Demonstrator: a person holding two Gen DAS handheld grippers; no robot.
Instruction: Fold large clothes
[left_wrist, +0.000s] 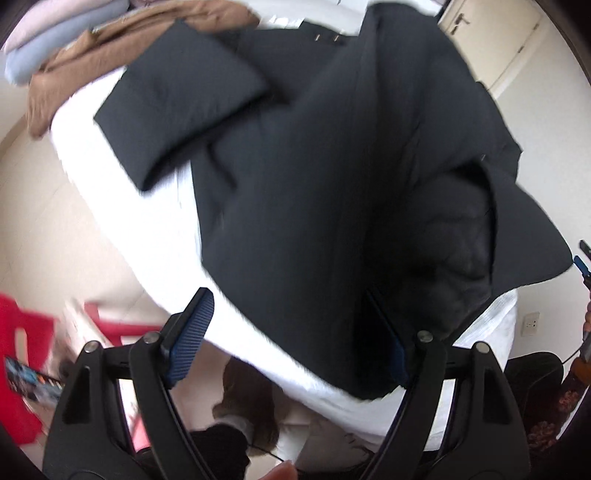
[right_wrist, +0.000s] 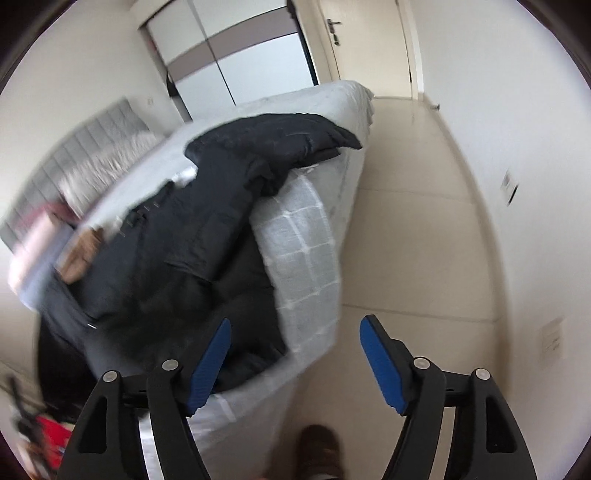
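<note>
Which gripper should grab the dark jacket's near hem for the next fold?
Left. The left gripper is open right at the dark padded jacket hem on the white bed; the right gripper, also open, hangs off the bed's edge.

Black gripper (left_wrist: 291, 339) arms, ribbed blue pads (right_wrist: 380, 365), silver screws

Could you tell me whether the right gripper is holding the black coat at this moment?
No, the right gripper is open with nothing between its jaws, and the black coat lies on the bed ahead to its left.
</note>
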